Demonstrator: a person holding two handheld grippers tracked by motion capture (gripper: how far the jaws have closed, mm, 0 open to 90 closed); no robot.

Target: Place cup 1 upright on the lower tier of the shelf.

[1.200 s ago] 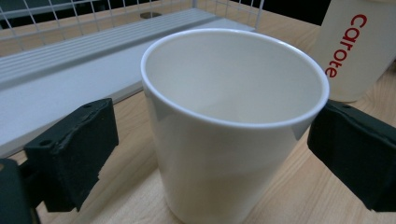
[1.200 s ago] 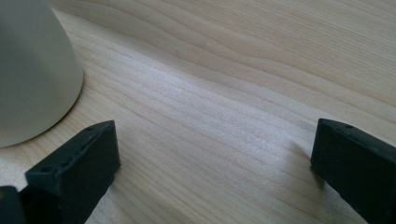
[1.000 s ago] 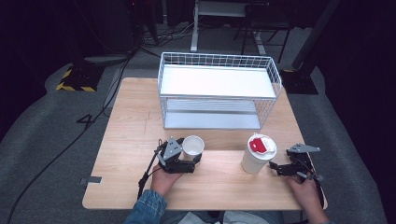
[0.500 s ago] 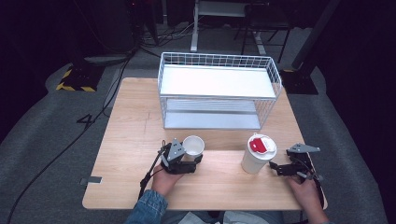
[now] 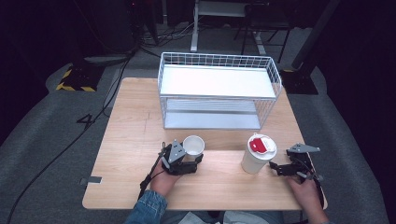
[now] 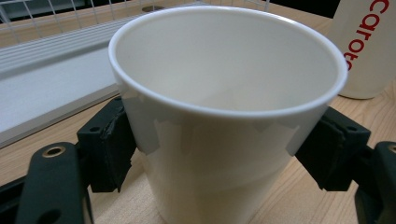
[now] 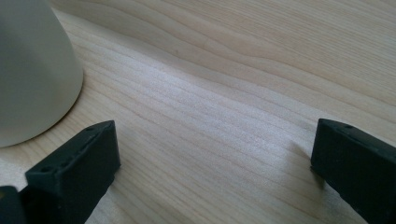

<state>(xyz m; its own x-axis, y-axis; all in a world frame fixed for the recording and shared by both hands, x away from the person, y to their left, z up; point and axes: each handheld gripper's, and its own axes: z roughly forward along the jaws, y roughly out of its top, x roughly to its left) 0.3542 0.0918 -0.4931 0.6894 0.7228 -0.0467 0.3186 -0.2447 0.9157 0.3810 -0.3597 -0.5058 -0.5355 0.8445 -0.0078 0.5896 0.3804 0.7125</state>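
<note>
An open white cup [image 5: 193,145] stands on the wooden table [image 5: 130,126] left of centre. My left gripper [image 5: 194,157] is shut on it. In the left gripper view both black pads [image 6: 109,149] press on the sides of the white cup [image 6: 224,93], which is empty and stands upright. A taller white cup with a red and white lid [image 5: 258,154] stands to the right. Its side with red lettering [image 6: 366,46] shows beyond the held cup. My right gripper [image 5: 273,169] rests open just right of it, nothing between its jaws [image 7: 210,158], and the cup's base [image 7: 32,70] is beside one jaw.
A white wire rack [image 5: 219,93] with an upper and a lower shelf stands at the back of the table, just beyond the two cups. Bare wood lies left of the rack and along the front edge. Cables run over the grey floor at the left.
The left gripper's jaws seem to have drawn in against the open white cup. Neither hand has shifted, and both cups stand where they were.
</note>
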